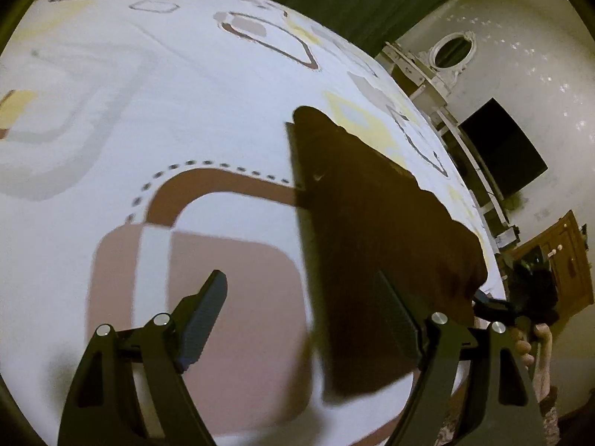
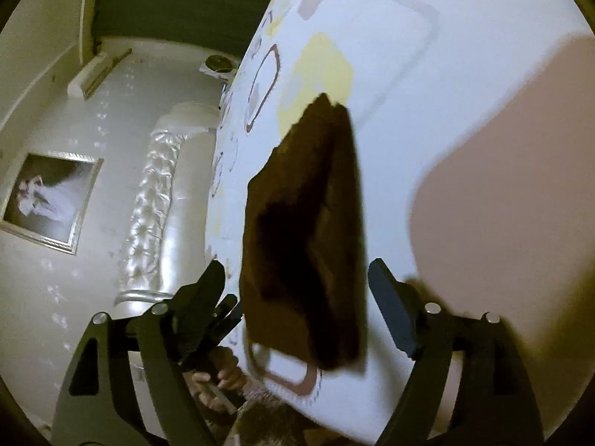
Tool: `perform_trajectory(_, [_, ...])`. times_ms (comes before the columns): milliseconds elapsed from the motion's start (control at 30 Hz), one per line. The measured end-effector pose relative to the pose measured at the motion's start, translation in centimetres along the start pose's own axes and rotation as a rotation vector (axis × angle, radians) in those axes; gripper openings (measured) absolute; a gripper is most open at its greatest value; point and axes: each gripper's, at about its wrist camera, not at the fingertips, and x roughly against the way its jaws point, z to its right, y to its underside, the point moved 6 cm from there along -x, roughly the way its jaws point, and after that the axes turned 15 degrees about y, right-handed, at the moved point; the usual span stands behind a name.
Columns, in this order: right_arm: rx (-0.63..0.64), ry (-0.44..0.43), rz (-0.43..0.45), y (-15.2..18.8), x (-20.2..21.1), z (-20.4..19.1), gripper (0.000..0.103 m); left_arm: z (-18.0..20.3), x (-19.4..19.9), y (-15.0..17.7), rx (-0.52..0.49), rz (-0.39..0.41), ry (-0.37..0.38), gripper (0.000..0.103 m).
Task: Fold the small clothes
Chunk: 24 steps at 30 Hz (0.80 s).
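Note:
A dark brown folded garment (image 1: 372,223) lies flat on the white patterned bedsheet (image 1: 167,93). My left gripper (image 1: 299,277) hovers open above the sheet; the garment's left edge runs between its fingers, and the right finger (image 1: 398,319) is over the cloth. In the right wrist view the same garment (image 2: 308,223) stretches away from my right gripper (image 2: 295,264), which stands open with the cloth's near end between its fingers and the pads off it. The right gripper (image 1: 520,297) and the hand holding it show at the garment's right edge. The left gripper (image 2: 212,319) shows behind the left finger.
The bed's edge curves along the right in the left wrist view, with a dark screen (image 1: 502,156) and a wooden cabinet (image 1: 561,260) beyond it. A tufted silver headboard (image 2: 160,200), a framed picture (image 2: 52,200) and a green curtain (image 2: 178,0) lie past the bed.

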Motion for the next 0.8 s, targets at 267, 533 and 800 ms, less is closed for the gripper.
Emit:
perform_trajectory(267, [-0.009,-0.041,-0.055,-5.1,-7.4,-1.4,0.080,-0.3,-4.4,-4.3,0.008,-0.043,0.042,0.082])
perform_trajectory(533, [0.139,0.010,-0.114,-6.7,-10.4,-2.8,0.044,-0.2,-7.9,-7.2,0.036,-0.063,0.129,0.059])
perform_trajectory(800, [0.220,-0.002,-0.070,-6.3,-10.8,-4.1,0.026,-0.6,-6.8,-7.3,-0.028,-0.029,0.054,0.014])
